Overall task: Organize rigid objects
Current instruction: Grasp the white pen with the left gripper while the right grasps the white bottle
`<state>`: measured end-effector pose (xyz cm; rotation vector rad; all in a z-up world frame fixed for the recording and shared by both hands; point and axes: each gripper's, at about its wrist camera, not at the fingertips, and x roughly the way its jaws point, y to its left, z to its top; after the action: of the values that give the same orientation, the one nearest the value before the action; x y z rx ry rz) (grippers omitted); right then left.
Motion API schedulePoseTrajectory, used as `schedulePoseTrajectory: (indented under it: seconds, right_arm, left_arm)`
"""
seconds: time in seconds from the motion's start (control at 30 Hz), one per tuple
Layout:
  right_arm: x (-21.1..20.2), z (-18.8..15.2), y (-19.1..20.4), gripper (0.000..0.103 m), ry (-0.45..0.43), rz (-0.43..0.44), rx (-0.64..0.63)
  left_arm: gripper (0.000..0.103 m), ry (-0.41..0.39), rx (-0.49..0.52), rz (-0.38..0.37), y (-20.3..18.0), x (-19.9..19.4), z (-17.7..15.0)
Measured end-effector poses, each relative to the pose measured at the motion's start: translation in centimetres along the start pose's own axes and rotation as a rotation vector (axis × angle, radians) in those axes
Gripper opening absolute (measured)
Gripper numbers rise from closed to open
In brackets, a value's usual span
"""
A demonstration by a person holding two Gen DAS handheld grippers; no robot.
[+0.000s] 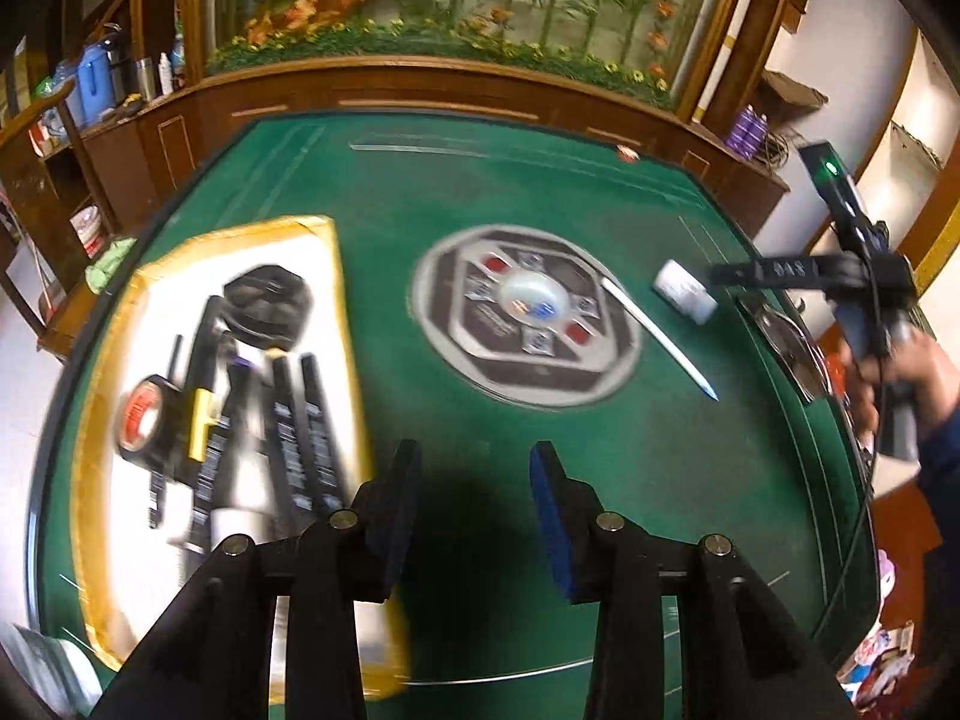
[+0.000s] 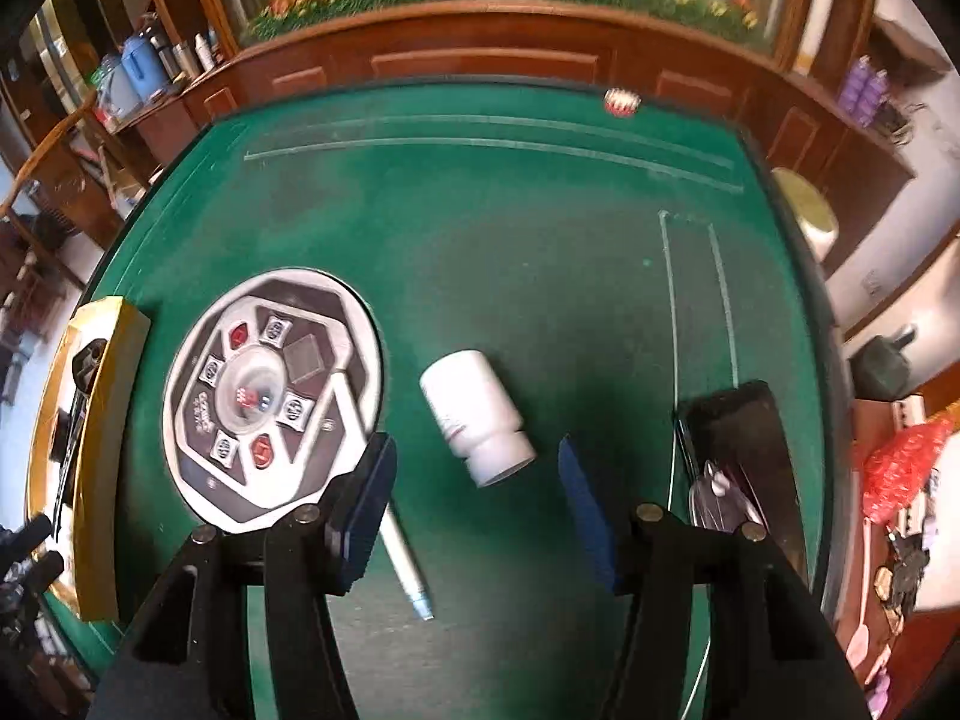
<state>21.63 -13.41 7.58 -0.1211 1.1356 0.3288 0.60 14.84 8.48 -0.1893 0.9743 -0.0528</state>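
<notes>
A white bottle (image 2: 477, 417) lies on its side on the green table (image 2: 510, 228), between and just ahead of my open right gripper (image 2: 474, 480). A white pen (image 2: 402, 558) lies by the right gripper's left finger. In the left wrist view the bottle (image 1: 684, 291) and pen (image 1: 657, 339) lie right of the round dial panel (image 1: 525, 315). My left gripper (image 1: 474, 468) is open and empty, hovering beside a yellow-rimmed tray (image 1: 105, 420) holding black pens, a tape roll (image 1: 144, 420) and a black lid (image 1: 267, 306).
The round panel (image 2: 273, 390) sits in the table's middle. A dark open case (image 2: 741, 456) lies at the right edge. A small red-white object (image 2: 621, 102) sits at the far edge. Wooden cabinets and shelves surround the table.
</notes>
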Motion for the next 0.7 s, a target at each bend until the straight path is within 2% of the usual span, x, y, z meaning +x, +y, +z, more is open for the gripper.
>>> schedulePoseTrajectory:
  seconds: [0.13, 0.3, 0.4, 0.5, 0.7]
  right_arm:
    - [2.0, 0.9, -1.7, 0.055, 0.034, 0.032, -0.011]
    - [4.6, 1.7, -1.8, 0.055, 0.093, 0.110, -0.022]
    - [5.7, 1.2, -1.5, 0.037, 0.110, 0.130, -0.037]
    - [5.0, 0.2, -1.2, 0.036, 0.086, 0.095, -0.052]
    - [0.7, -5.0, -3.1, 0.037, 0.039, 0.117, 0.049]
  left_arm:
    - [0.040, 0.030, -0.024, -0.035, -2.0, 1.0, -0.2]
    - [0.045, 0.063, -0.080, -0.090, -4.4, 2.2, 0.4]
    - [0.045, 0.079, -0.087, -0.103, -5.9, 3.2, 1.2]
    - [0.046, 0.098, -0.086, -0.127, -7.8, 4.4, 2.3]
    - [0.051, 0.167, -0.154, -0.191, -10.8, 8.9, 5.1]
